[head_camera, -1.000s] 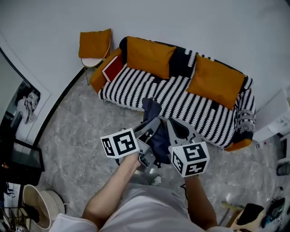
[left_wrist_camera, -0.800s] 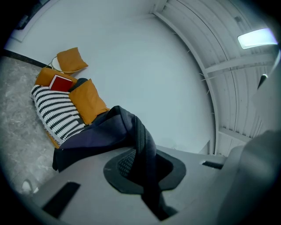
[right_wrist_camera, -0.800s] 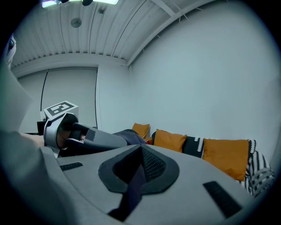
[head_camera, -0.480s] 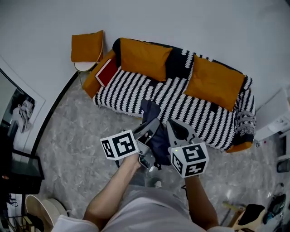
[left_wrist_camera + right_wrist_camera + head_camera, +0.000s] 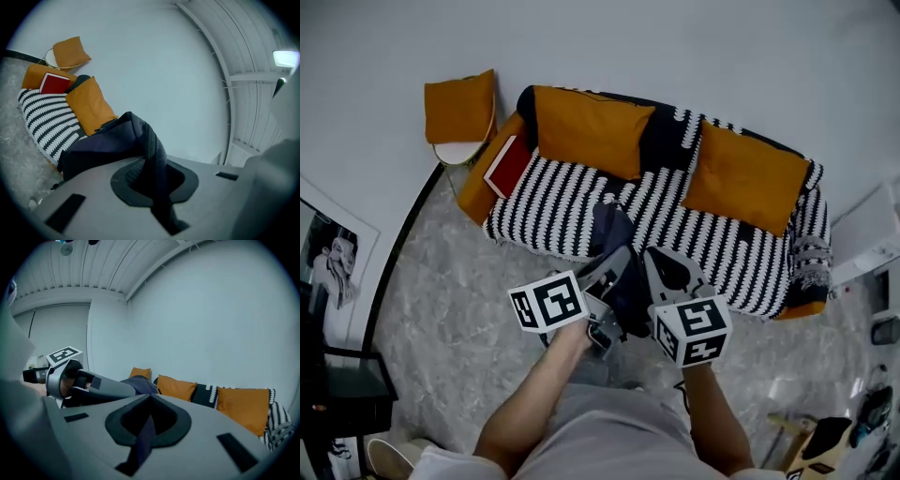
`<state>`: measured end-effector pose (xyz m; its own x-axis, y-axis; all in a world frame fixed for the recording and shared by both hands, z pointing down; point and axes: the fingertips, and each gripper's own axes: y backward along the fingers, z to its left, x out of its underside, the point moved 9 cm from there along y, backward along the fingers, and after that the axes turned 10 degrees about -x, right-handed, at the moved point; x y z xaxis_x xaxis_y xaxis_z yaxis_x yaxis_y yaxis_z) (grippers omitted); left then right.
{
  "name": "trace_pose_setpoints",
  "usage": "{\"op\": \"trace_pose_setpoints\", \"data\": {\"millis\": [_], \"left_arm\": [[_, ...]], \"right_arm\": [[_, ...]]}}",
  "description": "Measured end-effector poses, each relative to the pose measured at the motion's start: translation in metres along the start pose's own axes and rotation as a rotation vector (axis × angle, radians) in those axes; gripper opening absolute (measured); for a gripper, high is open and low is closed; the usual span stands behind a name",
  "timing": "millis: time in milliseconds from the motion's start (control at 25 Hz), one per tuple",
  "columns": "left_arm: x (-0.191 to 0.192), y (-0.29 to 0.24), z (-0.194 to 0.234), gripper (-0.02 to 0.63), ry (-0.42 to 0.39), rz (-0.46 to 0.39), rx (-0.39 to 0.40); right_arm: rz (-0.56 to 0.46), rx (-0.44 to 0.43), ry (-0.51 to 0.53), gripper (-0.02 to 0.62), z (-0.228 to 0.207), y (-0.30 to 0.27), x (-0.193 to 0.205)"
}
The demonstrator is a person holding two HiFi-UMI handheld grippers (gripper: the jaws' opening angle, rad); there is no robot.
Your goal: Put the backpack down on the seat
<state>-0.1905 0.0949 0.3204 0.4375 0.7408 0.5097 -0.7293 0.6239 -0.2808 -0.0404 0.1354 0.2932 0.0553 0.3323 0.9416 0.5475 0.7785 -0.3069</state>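
Head view: striped sofa [image 5: 572,202] set against wall, orange cushions [image 5: 591,127] leaned on its backrest. Dark navy backpack [image 5: 614,234] held up in front of sofa's front edge, between both grippers, not yet laid on seat. Left gripper [image 5: 157,187]: jaws clamped on backpack strap. Right gripper [image 5: 146,430]: jaws likewise closed on dark strap. Red book [image 5: 506,166] propped at sofa's end, at view's left.

Backpack [image 5: 615,231] is navy, sofa [image 5: 561,202] black-and-white striped, cushions [image 5: 591,131] orange.
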Motion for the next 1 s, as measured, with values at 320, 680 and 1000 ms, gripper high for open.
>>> {"op": "trace_pose_setpoints", "data": {"millis": [320, 680, 1000], "left_arm": [[-0.071, -0.029, 0.034, 0.021, -0.027, 0.066, 0.037], [-0.113, -0.061, 0.056, 0.021, -0.064, 0.153, 0.089], [-0.119, -0.111, 0.056, 0.021, -0.090, 0.229, 0.112]], "right_arm": [[-0.007, 0.084, -0.018, 0.002, -0.010, -0.068, -0.027], [-0.021, 0.182, -0.034, 0.002, -0.021, -0.105, -0.039], [-0.026, 0.244, -0.081, 0.002, -0.060, -0.113, -0.032]]}}
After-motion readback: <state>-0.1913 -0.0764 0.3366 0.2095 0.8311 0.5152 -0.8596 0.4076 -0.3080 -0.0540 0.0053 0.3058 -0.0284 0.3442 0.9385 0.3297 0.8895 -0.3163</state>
